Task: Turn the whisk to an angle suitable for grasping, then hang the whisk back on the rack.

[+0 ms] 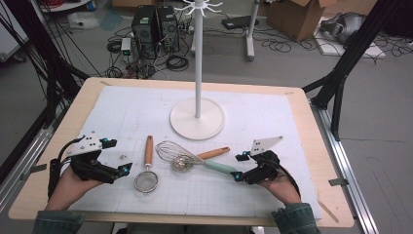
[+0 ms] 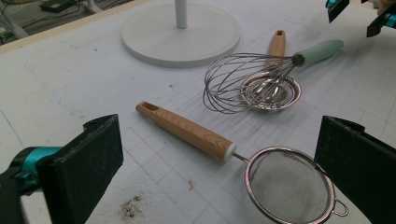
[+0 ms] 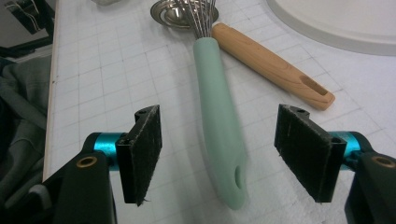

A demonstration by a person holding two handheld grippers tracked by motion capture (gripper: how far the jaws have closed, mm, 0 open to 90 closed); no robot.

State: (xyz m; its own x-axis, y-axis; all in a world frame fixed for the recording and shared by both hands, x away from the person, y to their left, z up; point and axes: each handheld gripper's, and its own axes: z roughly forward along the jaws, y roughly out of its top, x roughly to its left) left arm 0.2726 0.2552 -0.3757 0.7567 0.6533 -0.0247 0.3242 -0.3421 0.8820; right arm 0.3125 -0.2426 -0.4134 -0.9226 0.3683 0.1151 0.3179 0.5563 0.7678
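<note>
Right tool (image 3: pixel 219 154): held low over the desk with its two black pads standing wide apart; the mint-green handle of the whisk (image 3: pixel 218 112) lay between them, and neither pad touched it.
Right tool, high view (image 1: pixel 239 167): seen at the near right of the desk, its tips just beside the end of the mint handle.
Whisk (image 1: pixel 195 158): lay flat on the white gridded mat (image 1: pixel 272 126), near the middle of the desk, wire head pointing toward the left side, handle running toward the right hand (image 1: pixel 280 187).
Small ladle (image 2: pixel 271 91): a shiny metal bowl with a wooden handle, lying under and partly inside the whisk's wire loops; its handle crossed behind the mint handle.
Strainer (image 2: pixel 289 184): a fine-mesh sieve with a wooden handle, flat on the mat to the left of the whisk and apart from it, mesh bowl toward the person.
Left tool (image 2: pixel 217 170): pads spread wide, nothing between them but the strainer lying lower on the mat; no contact visible.
Left tool, high view (image 1: pixel 119 156): at the near left of the desk, close to the strainer.
Stand (image 1: pixel 197 117): a white pole on a round base, upright at the far middle of the mat, well clear of both tools.
Desk (image 1: pixel 326 195): a pale wooden top, its edge showing around the mat.
</note>
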